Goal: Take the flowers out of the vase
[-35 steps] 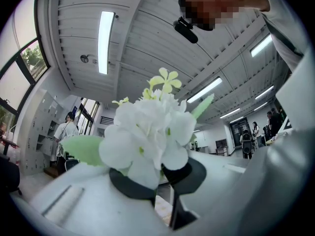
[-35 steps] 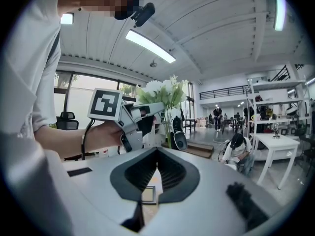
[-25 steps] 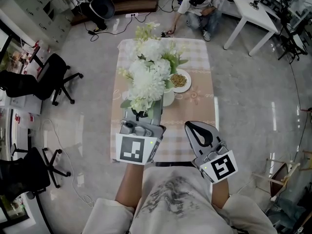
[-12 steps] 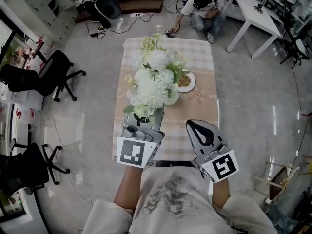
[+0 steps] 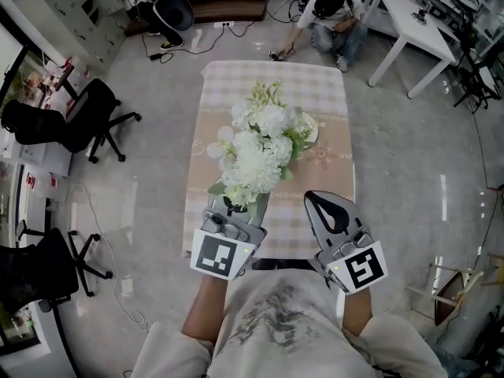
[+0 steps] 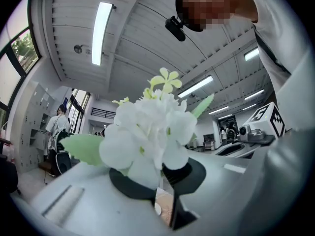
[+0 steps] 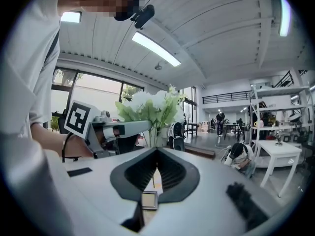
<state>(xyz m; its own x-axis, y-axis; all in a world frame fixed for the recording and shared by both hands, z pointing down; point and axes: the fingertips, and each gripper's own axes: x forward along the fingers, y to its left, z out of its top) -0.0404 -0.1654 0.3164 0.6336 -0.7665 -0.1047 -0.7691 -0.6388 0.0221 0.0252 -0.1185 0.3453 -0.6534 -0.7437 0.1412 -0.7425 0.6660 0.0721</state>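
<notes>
A bunch of white flowers with green leaves (image 5: 256,152) hangs over the checked table (image 5: 276,77). My left gripper (image 5: 236,205) is shut on its stems, and the blooms cover its tips. Seen from the left gripper view, the flowers (image 6: 147,136) rise straight out of the shut left gripper (image 6: 165,181). The vase stays hidden under the blooms in the head view. To the right my right gripper (image 5: 318,199) is shut and holds nothing. The right gripper view shows the right gripper (image 7: 156,154) closed, with the flowers (image 7: 150,107) and the left gripper (image 7: 123,129) at its left.
A white plate (image 5: 313,130) peeks out from behind the blooms at the right. Black office chairs (image 5: 79,120) stand on the floor to the left. A white table (image 5: 409,22) is at the far right, and a person (image 5: 331,10) crouches beyond the checked table.
The left gripper has drawn the flowers nearer to me and a little lower; the blooms now cover the vase and most of the plate. The right gripper has stayed put.
</notes>
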